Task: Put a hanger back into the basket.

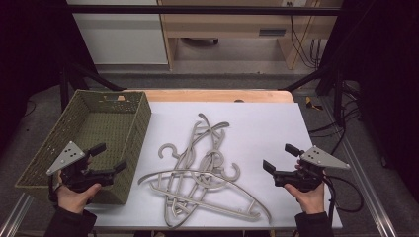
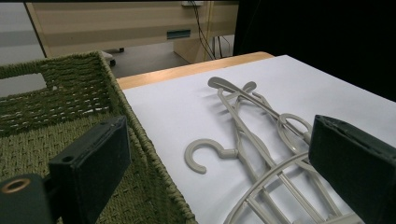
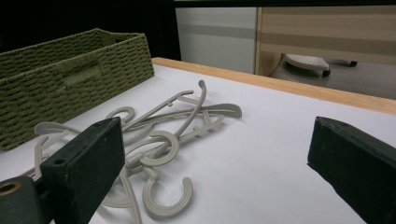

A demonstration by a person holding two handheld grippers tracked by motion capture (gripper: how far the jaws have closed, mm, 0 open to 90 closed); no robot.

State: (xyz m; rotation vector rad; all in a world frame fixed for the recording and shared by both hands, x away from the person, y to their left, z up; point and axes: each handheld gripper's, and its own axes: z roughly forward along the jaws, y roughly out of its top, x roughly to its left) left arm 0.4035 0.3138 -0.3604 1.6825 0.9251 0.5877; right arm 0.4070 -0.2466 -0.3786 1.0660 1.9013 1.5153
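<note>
A pile of several grey plastic hangers (image 1: 200, 165) lies tangled in the middle of the white table top (image 1: 257, 123). A green woven basket (image 1: 126, 140) stands at the left with nothing inside. My left gripper (image 1: 109, 157) hovers open over the basket's near right corner, jaws pointing right toward the hangers (image 2: 243, 135). My right gripper (image 1: 280, 158) is open at the right of the pile, jaws pointing left, nothing between them. From the right gripper view the hangers (image 3: 159, 140) lie ahead with the basket (image 3: 60, 88) behind them.
A wooden table edge (image 1: 217, 95) runs along the back of the white sheet. Beyond it stand a wooden desk (image 1: 232, 24) and a white cabinet (image 1: 118, 34). Cables (image 1: 346, 192) trail from the right gripper at the table's right edge.
</note>
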